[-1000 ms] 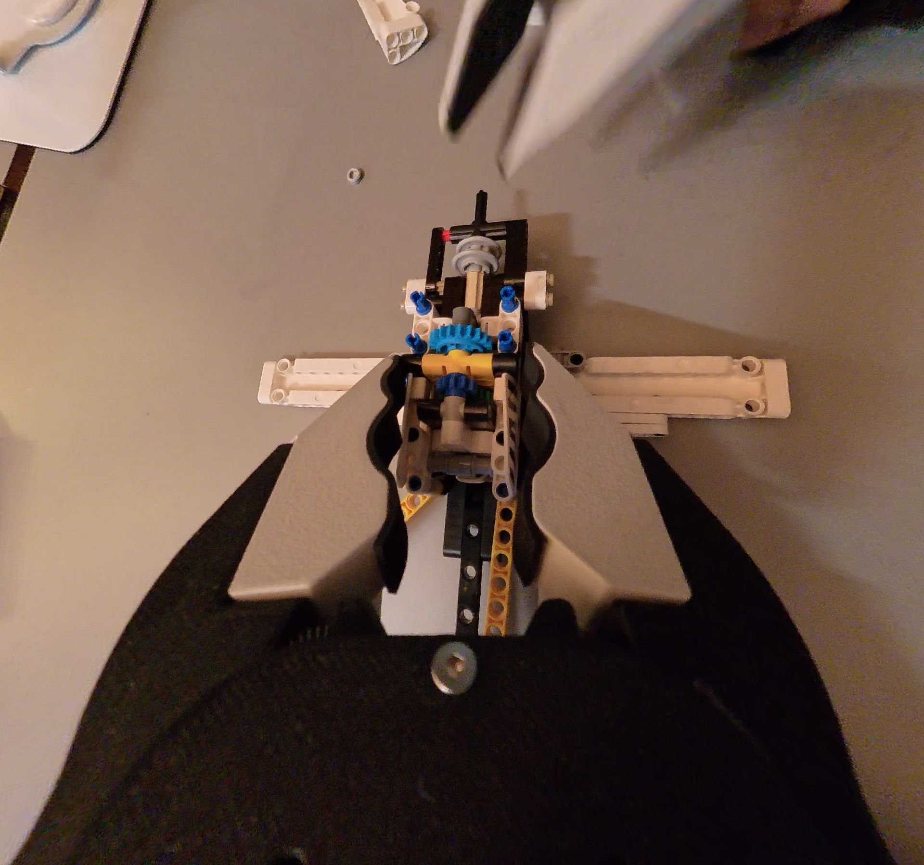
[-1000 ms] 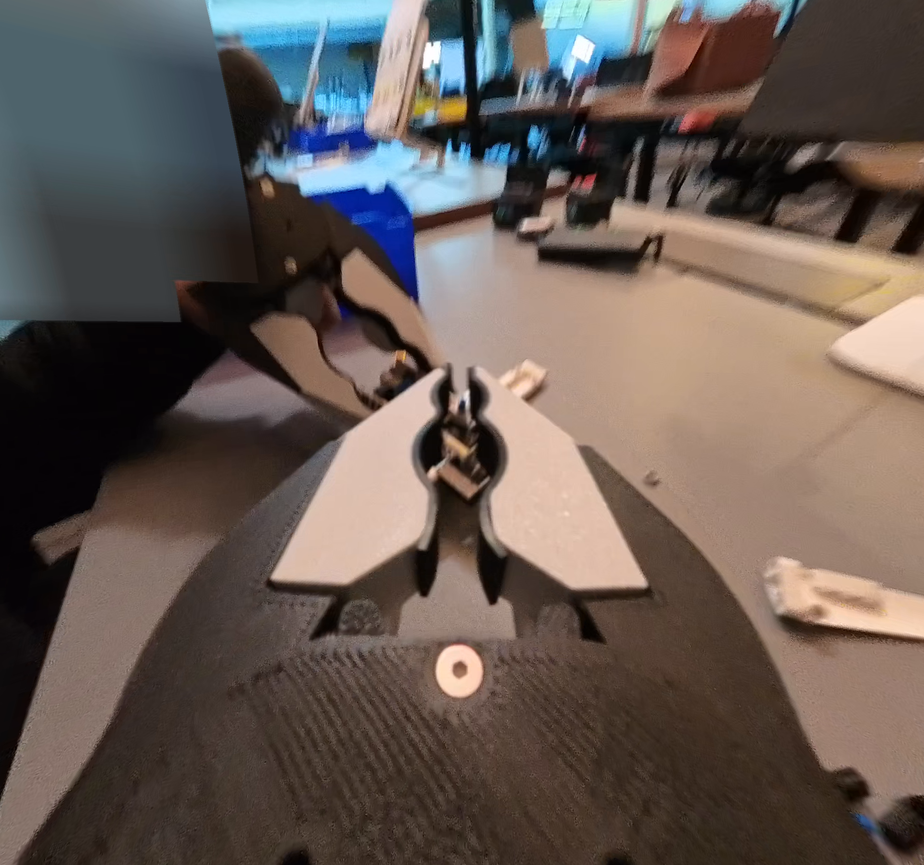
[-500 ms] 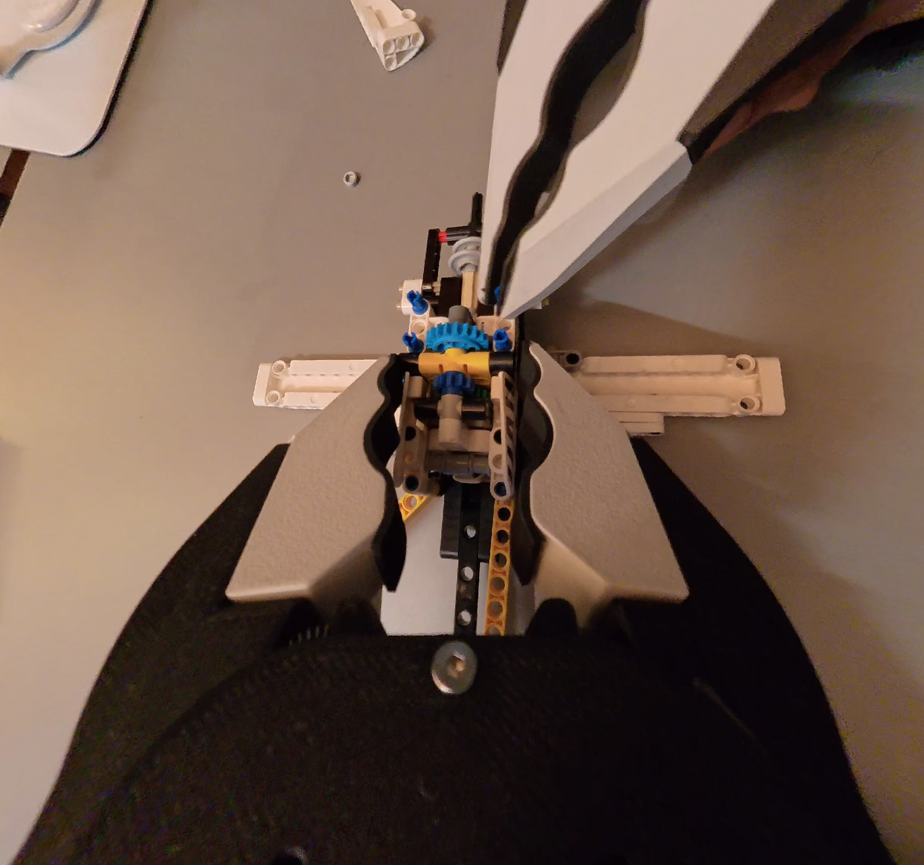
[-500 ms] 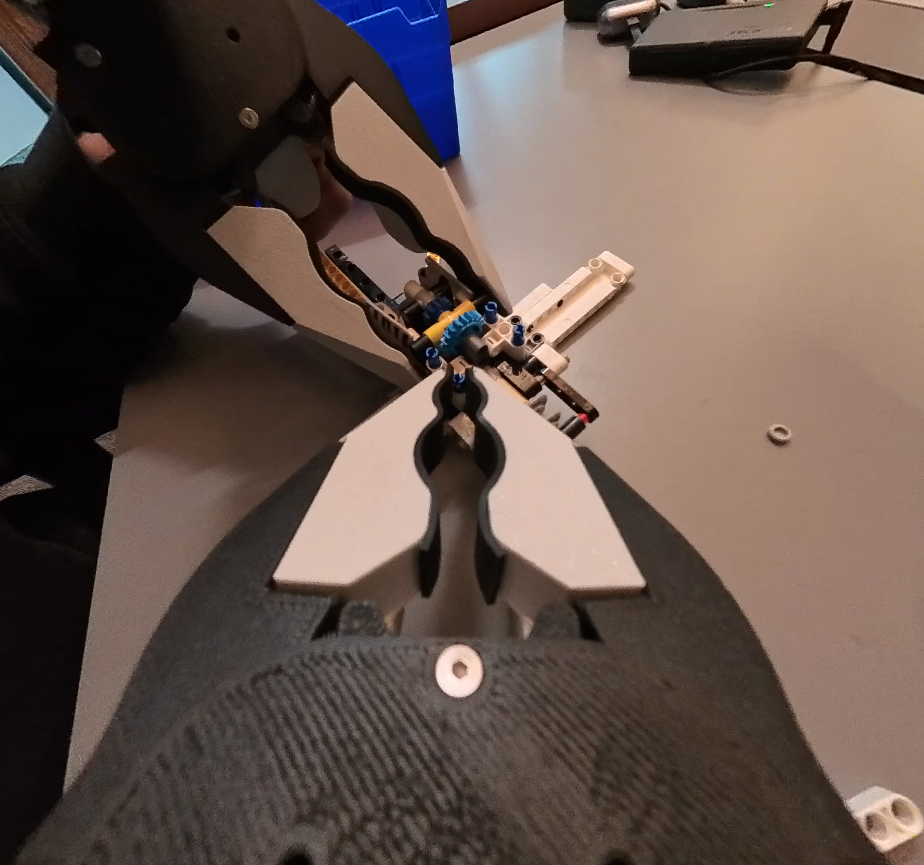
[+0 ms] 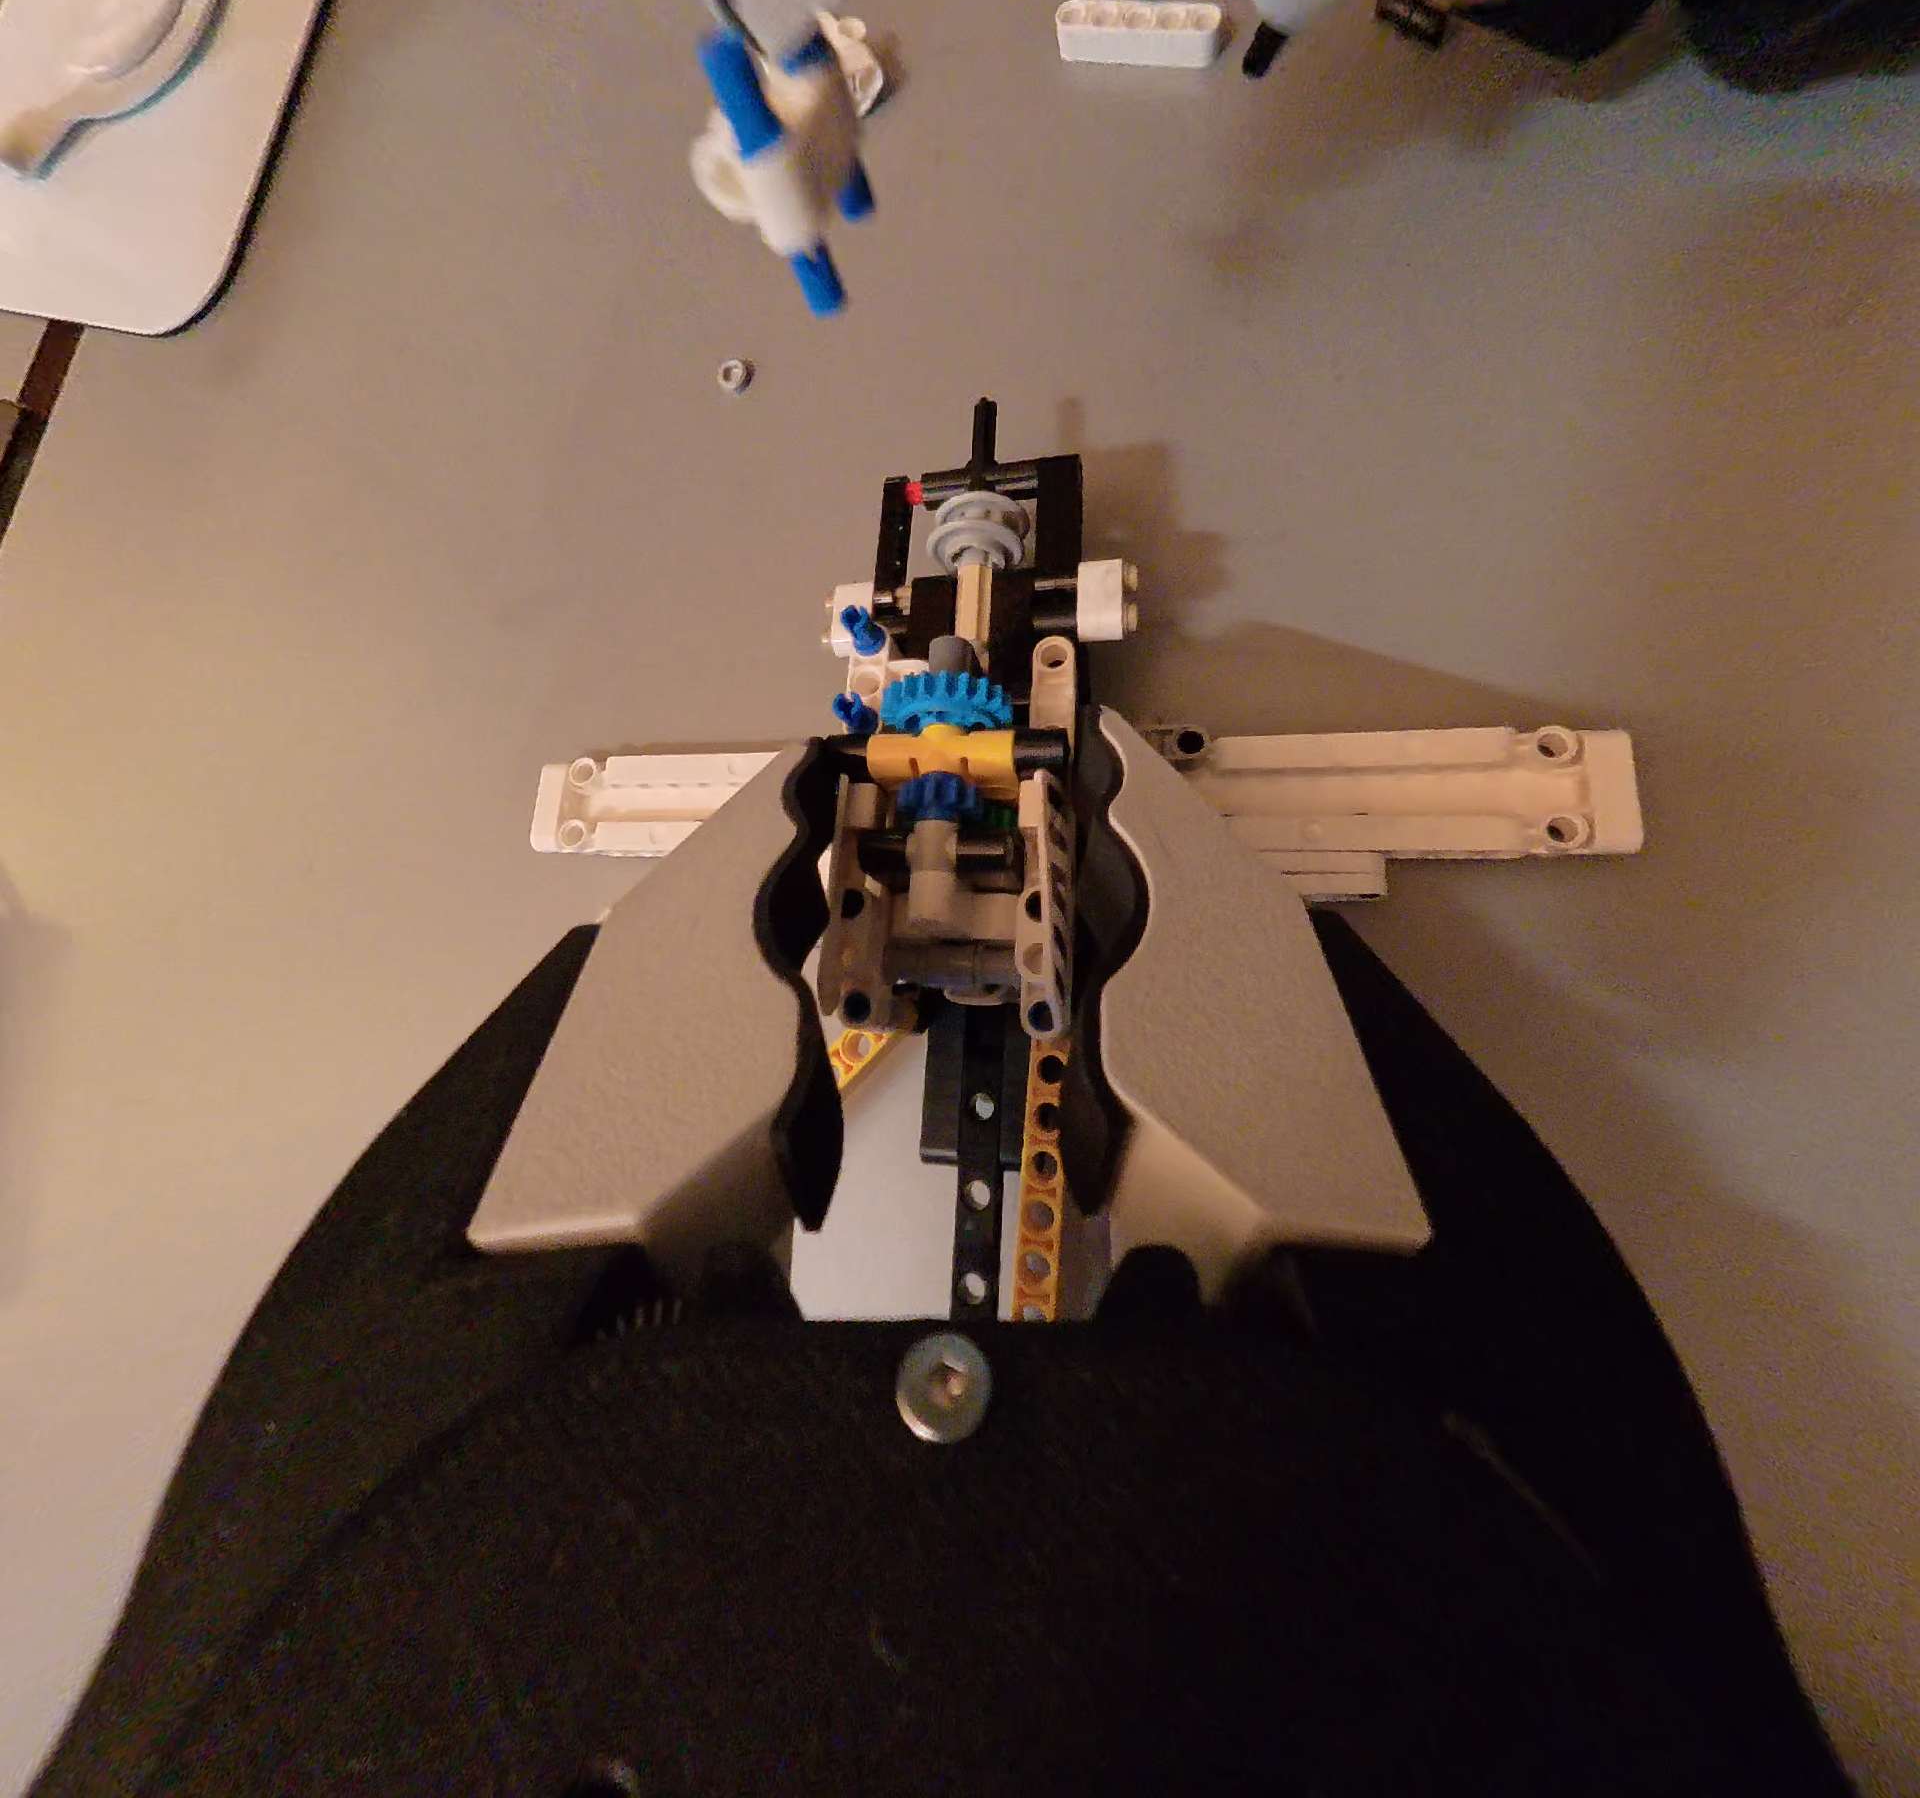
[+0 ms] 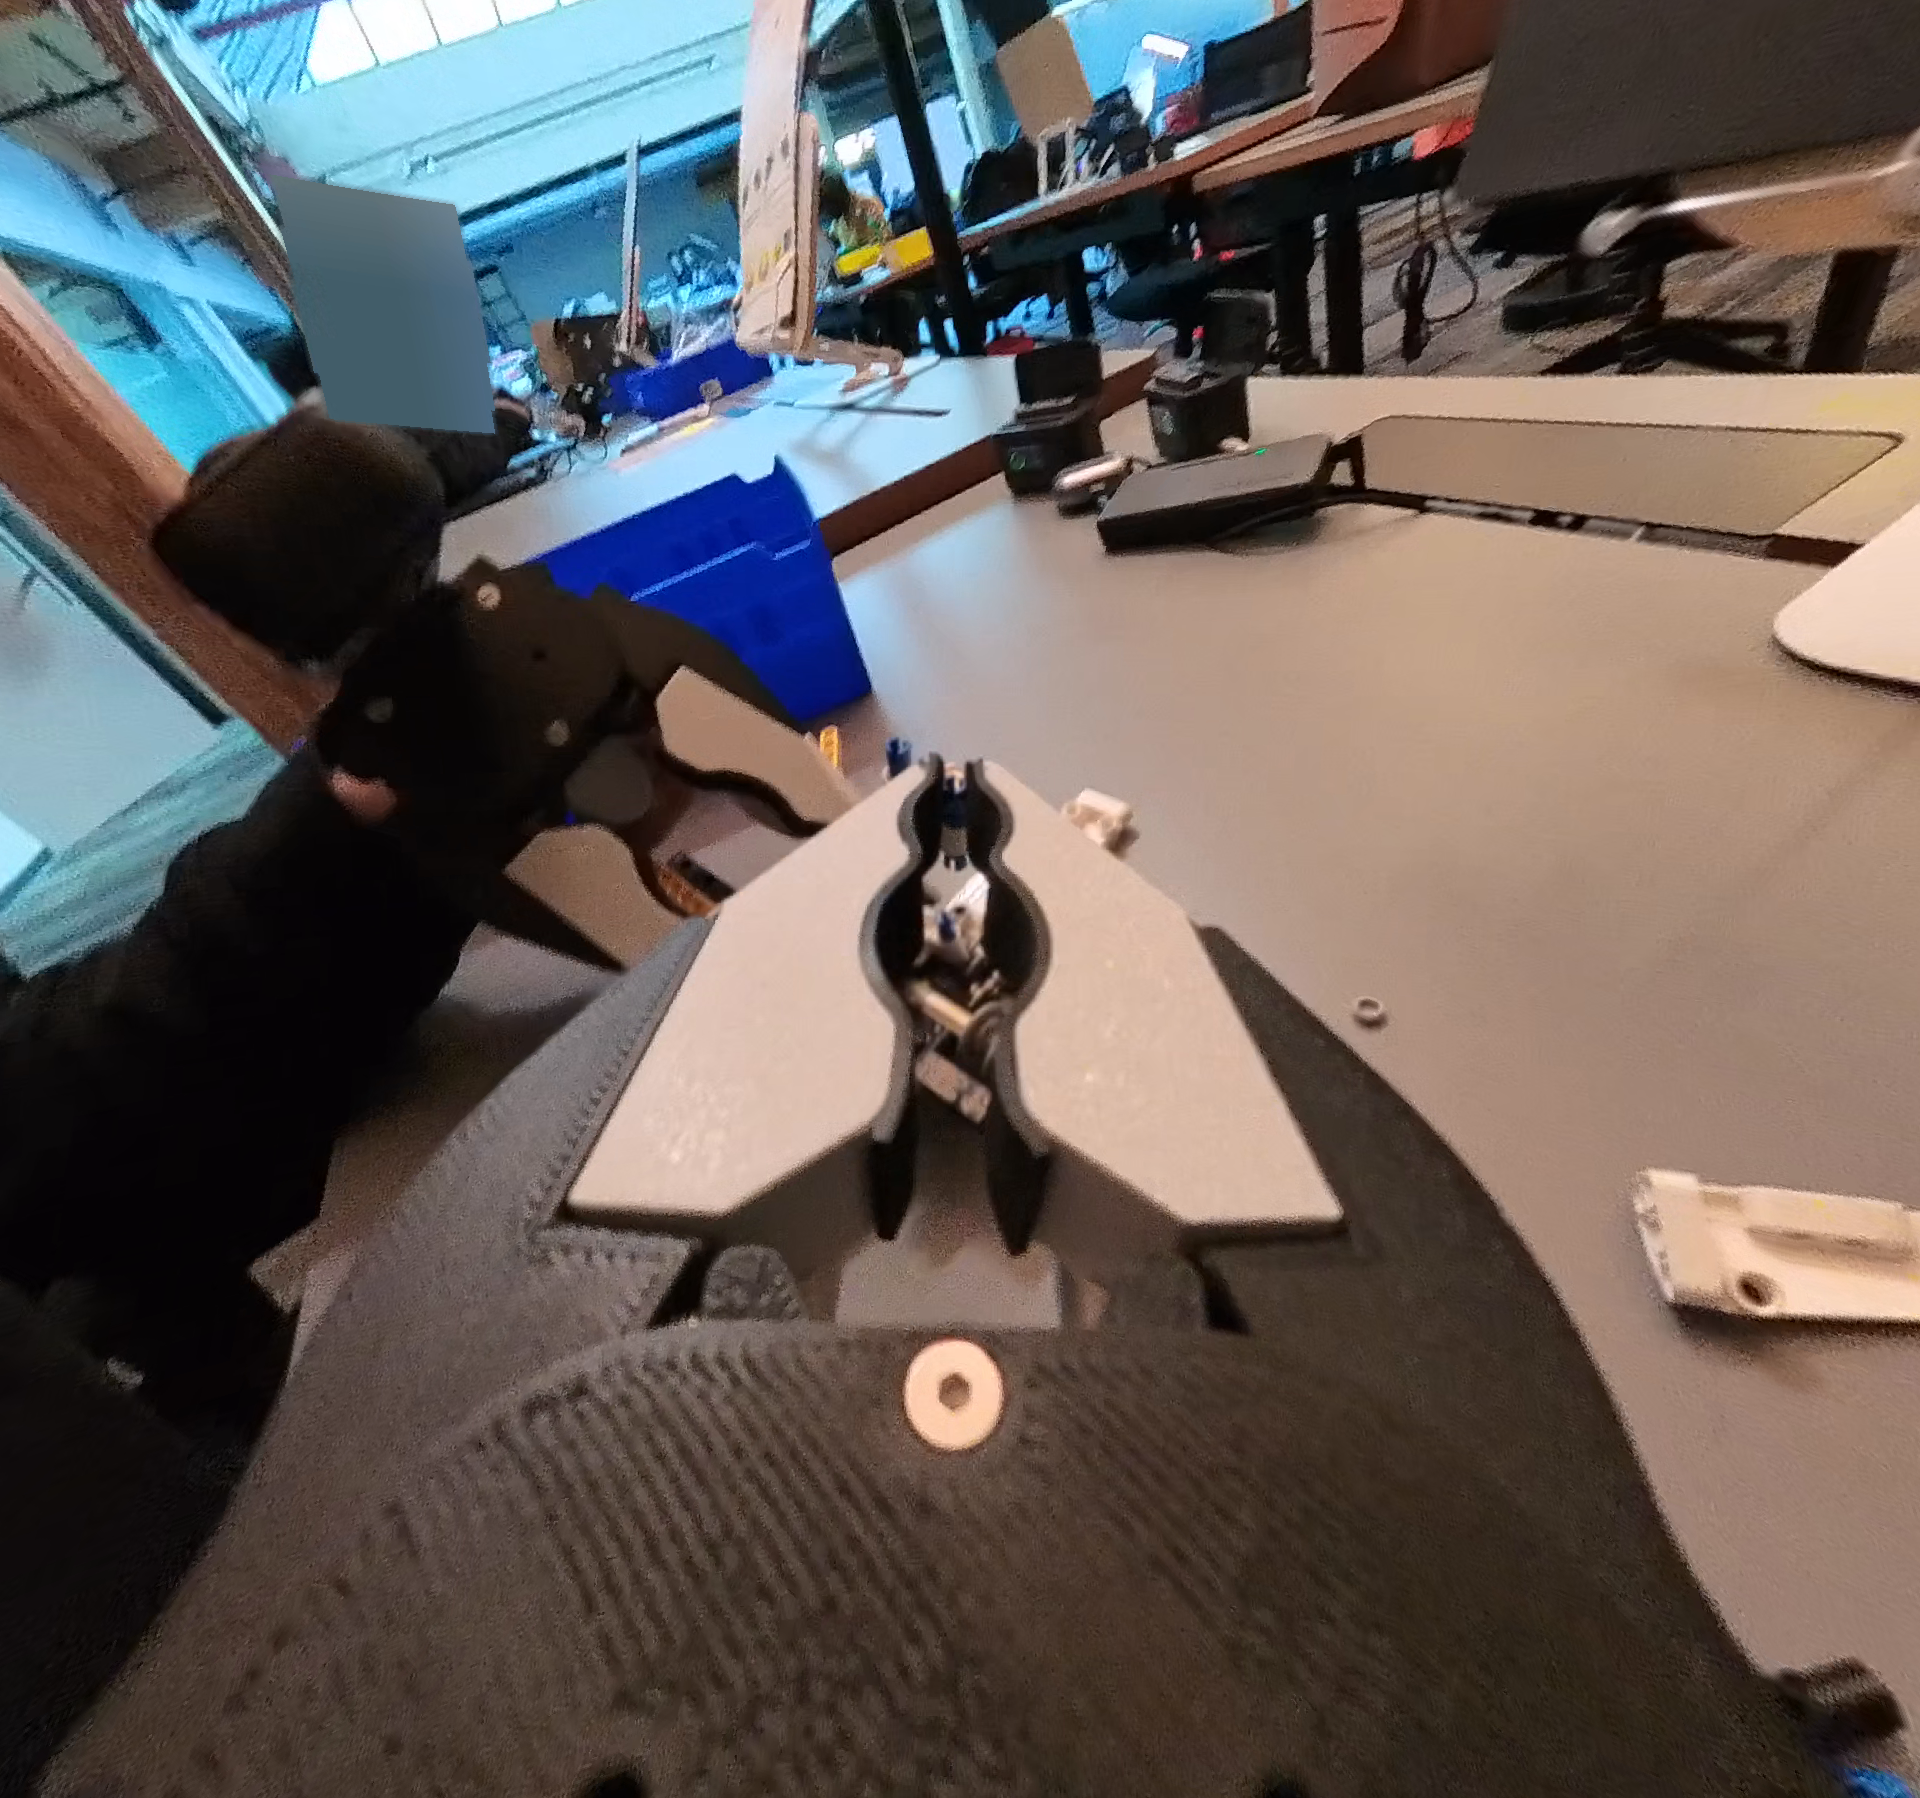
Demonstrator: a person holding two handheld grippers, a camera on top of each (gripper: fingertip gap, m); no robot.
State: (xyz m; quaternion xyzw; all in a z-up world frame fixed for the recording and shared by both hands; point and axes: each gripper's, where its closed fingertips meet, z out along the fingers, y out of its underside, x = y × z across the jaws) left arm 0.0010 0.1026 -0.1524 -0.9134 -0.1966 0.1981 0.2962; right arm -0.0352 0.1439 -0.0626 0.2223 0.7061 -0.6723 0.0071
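Two tools work over the grey tabletop (image 5: 312, 605). Left tool (image 5: 951, 761) stands clamped on the brick-built gear model (image 5: 951, 875), its pads pressed to the model's sides, the white wings resting on the tabletop. Right tool (image 6: 953, 792), raised beyond it, pinches a small white piece with blue pins (image 5: 774, 153).

Half a second ago the right gripper (image 5: 790, 75) had its tips down on the right front of the brick model (image 5: 966, 709); now it is lifted clear, up and to the left. A white piece with blue pins (image 5: 774, 159) hangs pinched in its fingers (image 6: 971, 792). Both blue pins on the model's right side are gone, leaving a bare beige beam end (image 5: 1051, 657).
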